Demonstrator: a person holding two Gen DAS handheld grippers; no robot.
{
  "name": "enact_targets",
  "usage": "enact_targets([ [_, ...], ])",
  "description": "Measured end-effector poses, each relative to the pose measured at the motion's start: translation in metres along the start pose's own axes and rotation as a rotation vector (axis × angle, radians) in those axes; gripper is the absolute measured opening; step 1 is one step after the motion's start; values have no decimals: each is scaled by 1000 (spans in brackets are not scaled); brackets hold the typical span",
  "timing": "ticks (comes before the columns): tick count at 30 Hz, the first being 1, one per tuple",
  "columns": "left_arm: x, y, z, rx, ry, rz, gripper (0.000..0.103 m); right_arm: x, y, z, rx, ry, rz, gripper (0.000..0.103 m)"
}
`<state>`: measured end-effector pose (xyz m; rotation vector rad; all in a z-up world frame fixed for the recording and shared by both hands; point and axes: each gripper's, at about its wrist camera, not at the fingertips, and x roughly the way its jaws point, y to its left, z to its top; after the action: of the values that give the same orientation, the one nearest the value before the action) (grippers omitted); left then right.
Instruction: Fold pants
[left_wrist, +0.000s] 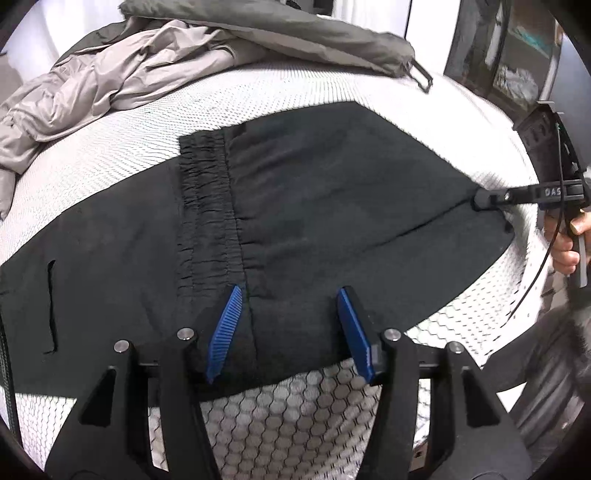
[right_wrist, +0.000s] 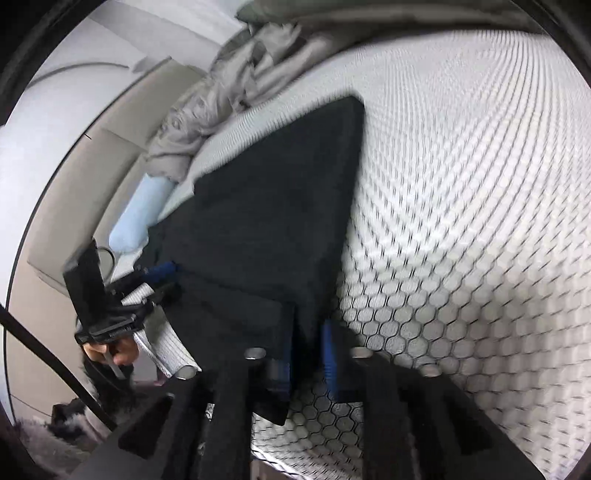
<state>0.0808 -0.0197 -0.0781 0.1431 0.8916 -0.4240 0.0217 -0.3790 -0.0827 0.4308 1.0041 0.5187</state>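
White honeycomb-patterned mattress (left_wrist: 295, 424) carries your black pants (left_wrist: 295, 206), laid flat. Your left gripper (left_wrist: 290, 328) stands half-wide over their near edge, by the waistband (left_wrist: 207, 206). Your right gripper (right_wrist: 308, 363) has narrowed onto the far-right fabric edge, cloth between its fingers.

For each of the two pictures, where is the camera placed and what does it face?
Left wrist: on the left gripper, facing down over the black fabric pants; a hand shows at right.
Right wrist: on the right gripper, facing the pants' corner; a hand shows at left.
Shared: pants, white honeycomb-patterned bed cover, crumpled grey garment.
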Motion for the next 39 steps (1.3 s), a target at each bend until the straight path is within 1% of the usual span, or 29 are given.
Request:
enact_targets([
  [1, -6, 4, 0, -20, -17, 6, 55, -9, 1, 3, 5, -54, 0, 43],
  [2, -10, 8, 0, -34, -29, 15, 62, -16, 1, 6, 28, -112, 14, 49],
  [3, -14, 14, 0, -59, -43, 27, 65, -18, -1, 12, 52, -123, 32, 48],
  [4, -16, 20, -1, -85, -50, 36, 65, -10, -2, 15, 75, -118, 43, 48],
  [5, -18, 27, -1, -113, -50, 43, 65, -3, -4, 16, 91, -103, 37, 41],
  [6, -19, 35, -3, -144, -48, 51, 65, 11, -5, 16, 97, -83, 6, 23],
  [7, -21, 43, -5, -174, -47, 65, 65, 22, -7, 16, 79, -46, -55, 18],
  [8, -23, 48, -7, -191, -49, 77, 65, 29, -7, 14, 56, -24, -96, 15],
  [10, -31, 68, -13, -252, -56, 134, 65, 20, -12, 14, 56, -29, -92, 15],
  [11, -33, 75, -16, -278, -58, 153, 66, 14, -10, 14, 56, -42, -93, 17],
  [13, -46, 98, -25, -353, -86, 197, 71, 0, -12, 16, 67, -72, -97, 24],
  [15, -56, 118, -36, -405, -112, 239, 81, -10, -16, 15, 58, -95, -88, 43],
  [16, -60, 126, -40, -428, -120, 257, 81, -14, -20, 15, 52, -108, -94, 47],
  [18, -69, 144, -52, -486, -131, 294, 85, -18, -22, 16, 56, -117, -108, 48],
  [21, -80, 172, -72, -574, -140, 325, 89, -10, -26, 19, 69, -103, -104, 48],
  [24, -88, 204, -97, -718, -144, 320, 91, -7, -23, 21, 61, -103, -106, 48],
  [25, -89, 220, -108, -813, -143, 299, 91, -5, -21, 21, 56, -102, -105, 48],
  [26, -87, 232, -115, -873, -152, 267, 91, -3, -19, 22, 53, -100, -103, 48],
  [28, -84, 259, -129, -992, -203, 161, 91, 3, -15, 22, 42, -90, -100, 48],
  [29, -83, 266, -131, -1014, -224, 145, 89, 6, -13, 21, 36, -83, -98, 48],
  [31, -79, 286, -128, -1070, -261, 147, 76, 11, -10, 21, 25, -70, -93, 48],
  [32, -76, 292, -125, -1081, -271, 146, 59, 13, -7, 20, 19, -68, -91, 48],
  [33, -74, 299, -123, -1096, -275, 147, 33, 15, -6, 20, 13, -66, -89, 48],
  [34, -70, 306, -122, -1126, -268, 172, 18, 17, -4, 19, 7, -62, -85, 48],
  [35, -67, 310, -121, -1135, -273, 172, 7, 18, -1, 20, 3, -60, -83, 49],
  [36, -66, 311, -119, -1144, -285, 174, 4, 20, 0, 19, -5, -62, -87, 49],
  [37, -68, 307, -115, -1132, -295, 200, 2, 21, 1, 20, -9, -61, -88, 49],
  [38, -71, 302, -108, -1103, -303, 228, 1, 22, 3, 20, -10, -60, -88, 49],
  [39, -78, 291, -96, -1037, -321, 279, 1, 21, 3, 20, -6, -62, -85, 49],
])
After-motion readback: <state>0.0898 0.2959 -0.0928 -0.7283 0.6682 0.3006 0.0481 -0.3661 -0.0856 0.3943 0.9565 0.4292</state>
